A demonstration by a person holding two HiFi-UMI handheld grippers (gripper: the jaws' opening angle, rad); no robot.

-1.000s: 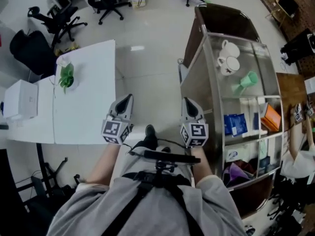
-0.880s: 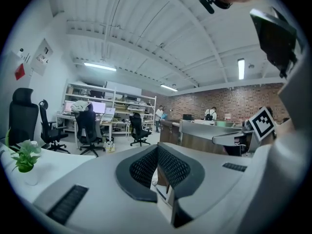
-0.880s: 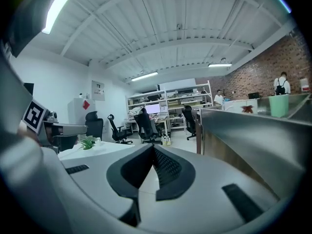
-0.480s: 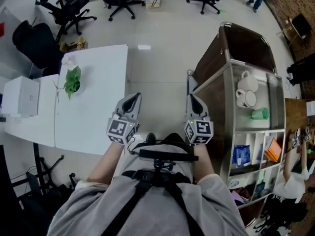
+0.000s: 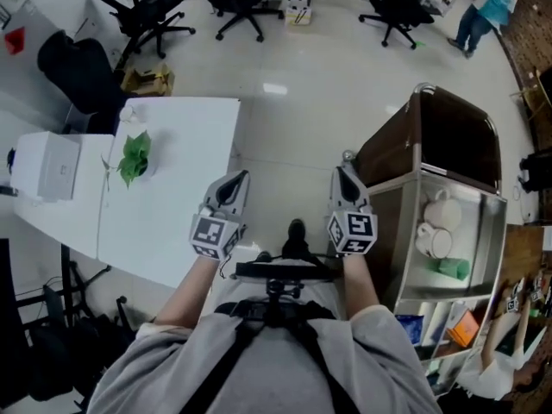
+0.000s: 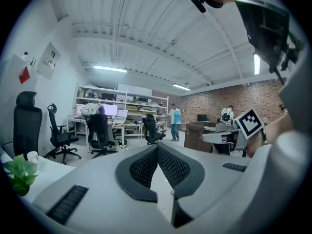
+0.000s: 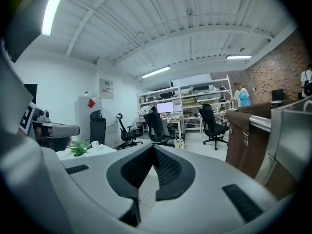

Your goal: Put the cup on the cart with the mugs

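Note:
A green cup [image 5: 454, 268] lies on the top shelf of the metal cart [image 5: 405, 198] at the right of the head view, just beside two white mugs [image 5: 436, 227]. Both grippers hover over the floor, left of the cart, and are held level in front of the person. My left gripper [image 5: 235, 182] is shut and empty; its jaws meet at their tips [image 6: 157, 146]. My right gripper [image 5: 346, 178] is shut and empty too, its tips [image 7: 152, 148] touching. The cart's edge [image 7: 287, 126] shows at the right of the right gripper view.
A white table [image 5: 185, 188] at the left carries a small plant [image 5: 134, 152], a white cup [image 5: 128, 111] and a white box [image 5: 50, 166]. Office chairs [image 5: 142, 11] stand at the back. A person in a teal shirt [image 5: 489, 0] stands far right.
The cart has slid toward the right and lower edge of the head view, and more floor and room show ahead. Both grippers stay shut, empty and side by side.

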